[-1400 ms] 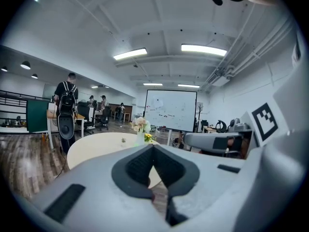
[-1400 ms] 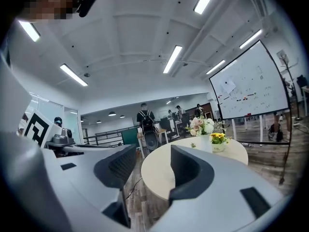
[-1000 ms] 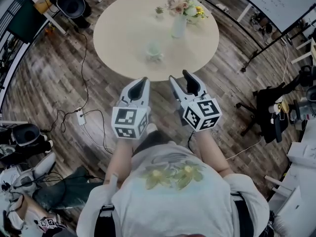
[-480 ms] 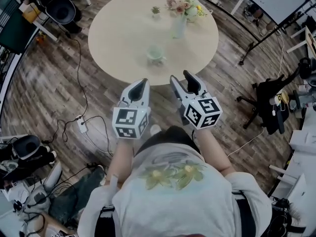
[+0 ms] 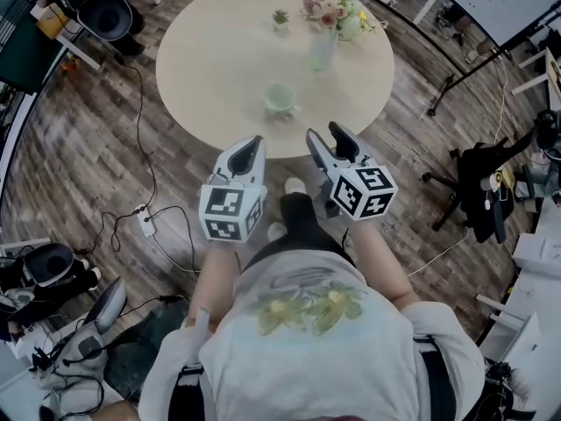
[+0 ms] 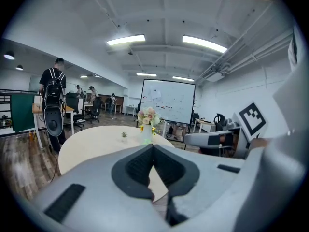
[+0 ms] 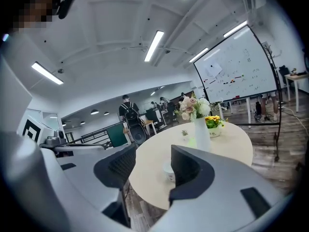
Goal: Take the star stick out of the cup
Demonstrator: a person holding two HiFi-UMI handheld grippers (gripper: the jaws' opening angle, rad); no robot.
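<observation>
A pale cup [image 5: 280, 100] stands on the round beige table [image 5: 210, 60], near its front edge. No star stick can be made out in it from the head view. Both grippers hover over the floor just short of the table's edge. The left gripper [image 5: 252, 143] has its jaws closed together with nothing between them [image 6: 153, 149]. The right gripper [image 5: 323, 132] is open and empty, and between its jaws the cup [image 7: 169, 171] shows partly hidden behind the right finger [image 7: 190, 170].
A tall vase of flowers [image 5: 323, 44] and a tiny potted plant [image 5: 280, 17] stand farther back on the table. Cables and a power strip [image 5: 145, 220] lie on the wooden floor at left. Black chairs [image 5: 478, 187] stand at right. A person with a backpack [image 6: 53, 105] stands beyond the table.
The table and cup have drawn slightly nearer to both grippers. One foot now shows between the grippers. Neither gripper's jaws have changed.
</observation>
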